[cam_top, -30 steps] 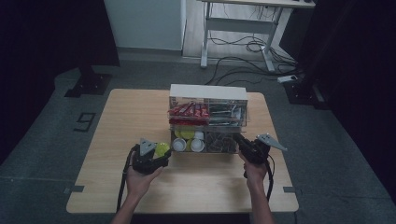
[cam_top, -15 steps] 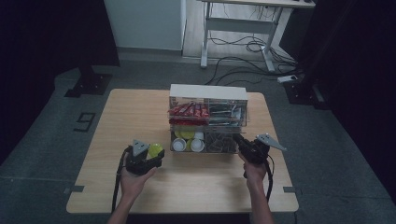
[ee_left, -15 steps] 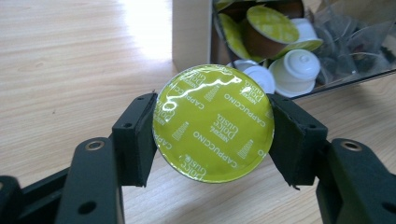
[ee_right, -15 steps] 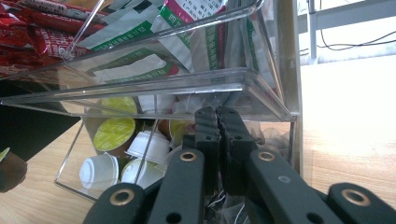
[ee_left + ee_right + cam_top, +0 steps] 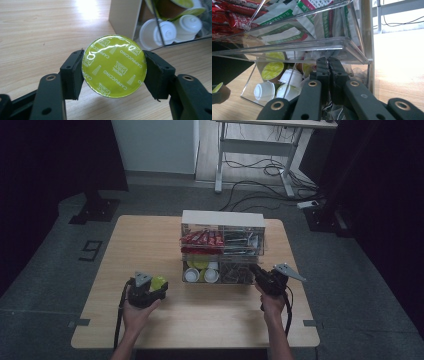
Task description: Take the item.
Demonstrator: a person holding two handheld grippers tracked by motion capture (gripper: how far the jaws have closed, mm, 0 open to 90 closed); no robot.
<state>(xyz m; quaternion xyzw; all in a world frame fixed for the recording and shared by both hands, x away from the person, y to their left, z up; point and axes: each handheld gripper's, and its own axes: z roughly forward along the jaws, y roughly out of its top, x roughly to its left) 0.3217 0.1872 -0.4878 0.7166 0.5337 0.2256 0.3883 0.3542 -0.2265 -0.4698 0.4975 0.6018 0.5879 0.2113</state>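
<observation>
Left gripper view: "Dolce Gusto Cappuccino" capsule.

Dim room, grey floor, light wooden table, white-framed desk behind, tangled cables

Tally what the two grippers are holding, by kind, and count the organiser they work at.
Green-lidded coffee capsule, clamped in the left gripper: 1
Things held by the right gripper, jaws together at the organiser's lower front: 0
Clear two-tier organiser on the table: 1
Total: 2
</observation>
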